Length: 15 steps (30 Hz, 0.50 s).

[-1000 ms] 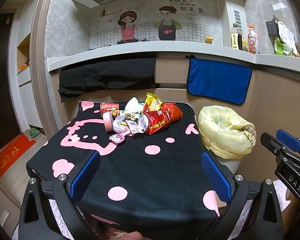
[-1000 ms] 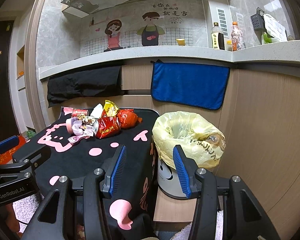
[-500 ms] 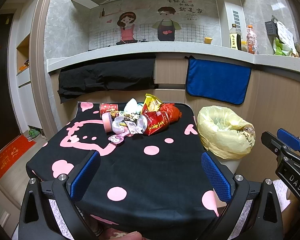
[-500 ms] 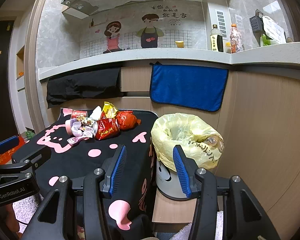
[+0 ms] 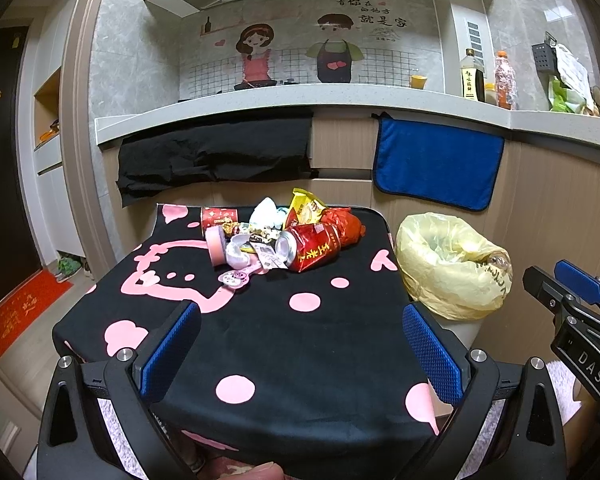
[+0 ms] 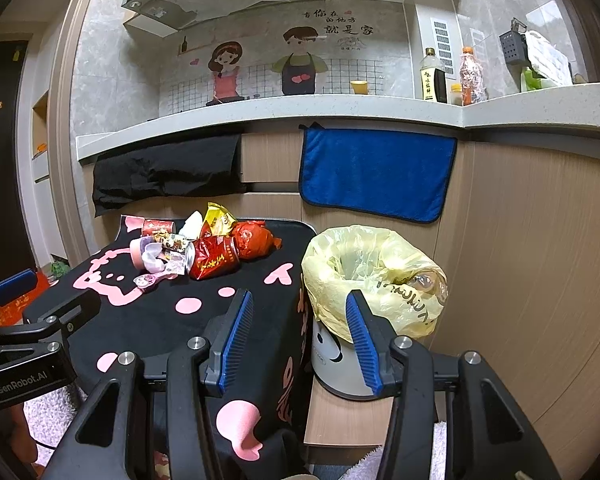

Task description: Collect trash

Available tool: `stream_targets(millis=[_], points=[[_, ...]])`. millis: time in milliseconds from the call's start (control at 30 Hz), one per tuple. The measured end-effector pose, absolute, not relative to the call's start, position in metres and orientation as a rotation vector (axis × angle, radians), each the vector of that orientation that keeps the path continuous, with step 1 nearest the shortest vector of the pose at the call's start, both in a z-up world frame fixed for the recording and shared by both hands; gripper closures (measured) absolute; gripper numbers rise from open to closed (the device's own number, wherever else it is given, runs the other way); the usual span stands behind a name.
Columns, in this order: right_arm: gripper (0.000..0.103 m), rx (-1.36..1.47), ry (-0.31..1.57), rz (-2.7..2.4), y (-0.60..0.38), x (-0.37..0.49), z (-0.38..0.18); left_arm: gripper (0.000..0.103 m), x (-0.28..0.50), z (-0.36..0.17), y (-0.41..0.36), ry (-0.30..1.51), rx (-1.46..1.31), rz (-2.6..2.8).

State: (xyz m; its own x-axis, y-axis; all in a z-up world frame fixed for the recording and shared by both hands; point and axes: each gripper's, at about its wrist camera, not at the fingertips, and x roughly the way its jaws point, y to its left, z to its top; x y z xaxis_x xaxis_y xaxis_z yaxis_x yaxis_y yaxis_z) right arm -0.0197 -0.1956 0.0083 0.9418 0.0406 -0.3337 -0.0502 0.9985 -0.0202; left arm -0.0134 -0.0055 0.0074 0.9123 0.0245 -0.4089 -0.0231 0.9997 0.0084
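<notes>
A heap of trash lies at the far end of the black table with pink prints: a crushed red can, a red wrapper, a yellow snack bag, a pink cup and small wrappers. The same red can shows in the right wrist view. A bin lined with a yellow bag stands right of the table, also seen as the yellow-lined bin. My left gripper is open over the table's near edge, empty. My right gripper is open, empty, between table edge and bin.
A kitchen counter runs behind the table, with a black cloth and a blue towel hanging from it. Bottles stand on the counter at right. A wooden cabinet wall is right of the bin.
</notes>
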Motion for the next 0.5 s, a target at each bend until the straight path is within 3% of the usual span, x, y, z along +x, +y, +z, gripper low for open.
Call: stream_targets(millis=[500], points=[[0.056, -0.027, 0.343, 0.046, -0.1953, -0.0181, 0.0074, 0.003, -0.0134, 0.006, -0.0051, 0.42, 0.005, 0.024]])
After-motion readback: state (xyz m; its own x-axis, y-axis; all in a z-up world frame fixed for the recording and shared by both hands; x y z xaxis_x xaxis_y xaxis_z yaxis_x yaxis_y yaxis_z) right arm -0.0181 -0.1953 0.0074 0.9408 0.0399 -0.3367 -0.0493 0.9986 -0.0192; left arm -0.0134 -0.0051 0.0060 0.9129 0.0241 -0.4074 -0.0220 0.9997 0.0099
